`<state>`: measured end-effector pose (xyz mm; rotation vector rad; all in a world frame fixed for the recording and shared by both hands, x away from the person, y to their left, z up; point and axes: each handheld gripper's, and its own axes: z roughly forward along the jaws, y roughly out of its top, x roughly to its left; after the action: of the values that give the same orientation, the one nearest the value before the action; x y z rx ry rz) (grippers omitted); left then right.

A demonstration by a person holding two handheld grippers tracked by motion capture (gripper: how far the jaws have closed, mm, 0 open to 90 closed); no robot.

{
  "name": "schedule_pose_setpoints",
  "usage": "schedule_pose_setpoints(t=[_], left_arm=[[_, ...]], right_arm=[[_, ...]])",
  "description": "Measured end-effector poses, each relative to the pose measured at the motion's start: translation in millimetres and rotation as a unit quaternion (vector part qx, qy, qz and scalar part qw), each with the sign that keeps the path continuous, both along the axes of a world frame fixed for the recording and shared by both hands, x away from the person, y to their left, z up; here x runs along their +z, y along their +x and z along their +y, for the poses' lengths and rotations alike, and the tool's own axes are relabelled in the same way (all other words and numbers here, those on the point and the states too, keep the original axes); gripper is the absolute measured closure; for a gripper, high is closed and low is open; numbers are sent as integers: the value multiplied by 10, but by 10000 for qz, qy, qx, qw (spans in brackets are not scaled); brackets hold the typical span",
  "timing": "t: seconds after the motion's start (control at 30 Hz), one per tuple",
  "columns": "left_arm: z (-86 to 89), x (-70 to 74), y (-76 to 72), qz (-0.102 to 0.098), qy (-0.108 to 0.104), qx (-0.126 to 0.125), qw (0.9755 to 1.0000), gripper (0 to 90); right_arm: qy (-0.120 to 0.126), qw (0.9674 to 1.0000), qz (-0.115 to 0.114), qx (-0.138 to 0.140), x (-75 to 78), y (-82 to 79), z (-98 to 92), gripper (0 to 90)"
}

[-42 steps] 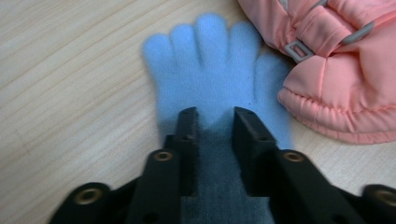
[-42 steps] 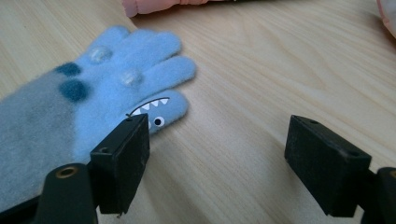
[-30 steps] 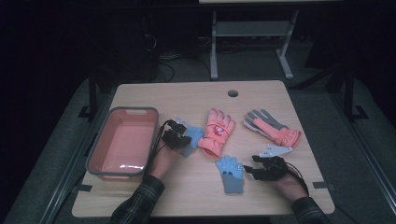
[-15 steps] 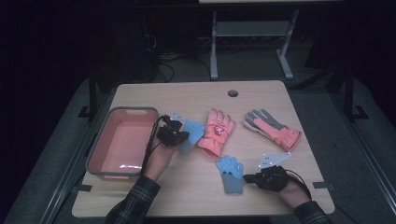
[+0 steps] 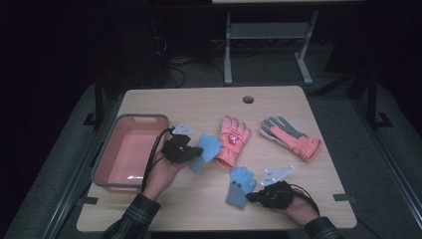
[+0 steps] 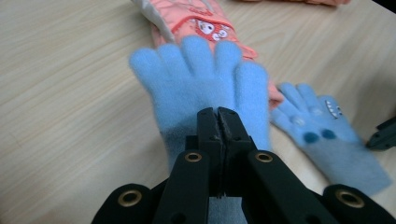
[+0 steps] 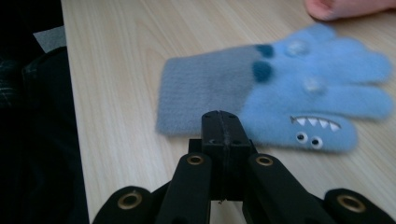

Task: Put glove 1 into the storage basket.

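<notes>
Left gripper (image 6: 218,116) clamped on fuzzy blue glove (image 6: 201,88), lifted beside pink tray (image 5: 130,149). Right gripper (image 7: 219,122) closed, empty, touching edge of 2nd knit glove (image 7: 280,93), flat on woodgrain table (image 5: 199,104).

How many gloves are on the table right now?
4: a blue glove in the left gripper beside the tub, a second blue glove at the right gripper, a pink glove mid-table, a grey-and-pink glove far right.

one blue glove (image 6: 201,95) lifted by cuff; second blue glove (image 7: 275,98) flat on table.
</notes>
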<state>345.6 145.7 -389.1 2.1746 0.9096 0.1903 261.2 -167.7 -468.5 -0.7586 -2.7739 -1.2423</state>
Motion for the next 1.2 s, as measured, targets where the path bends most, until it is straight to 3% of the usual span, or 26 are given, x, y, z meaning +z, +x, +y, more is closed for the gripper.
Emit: schedule_pose_setpoints(t=[0.43, 0.57, 0.63, 0.7, 0.83, 1.1, 1.2], left_arm=[[-40, 1, -118, 95, -78, -386, 9992, 889], [-105, 10, -150, 82, -139, -506, 9986, 889], [-155, 13, -168, 71, -167, -612, 9980, 889], [-222, 18, -196, 67, -213, -695, 9973, 889], [-366, 27, -240, 52, -235, -903, 9956, 889], [-652, -95, -313, 183, -139, -1232, 9921, 888], [-730, -165, -335, 260, -52, -1343, 9906, 888]], right_arm=[[-35, 9995, 0, 329, -35, 62, 496, 900], [42, 9996, -103, 256, 15, 76, 445, 900], [178, 9996, -193, -43, 75, 105, 263, 858], [213, 9994, -215, -142, 92, 123, 192, 845], [226, 9972, -365, -613, 120, 186, -77, 726], [133, 9873, -629, -1454, 74, 316, -449, 498], [113, 9836, -613, -1691, 51, 356, -517, 445]])
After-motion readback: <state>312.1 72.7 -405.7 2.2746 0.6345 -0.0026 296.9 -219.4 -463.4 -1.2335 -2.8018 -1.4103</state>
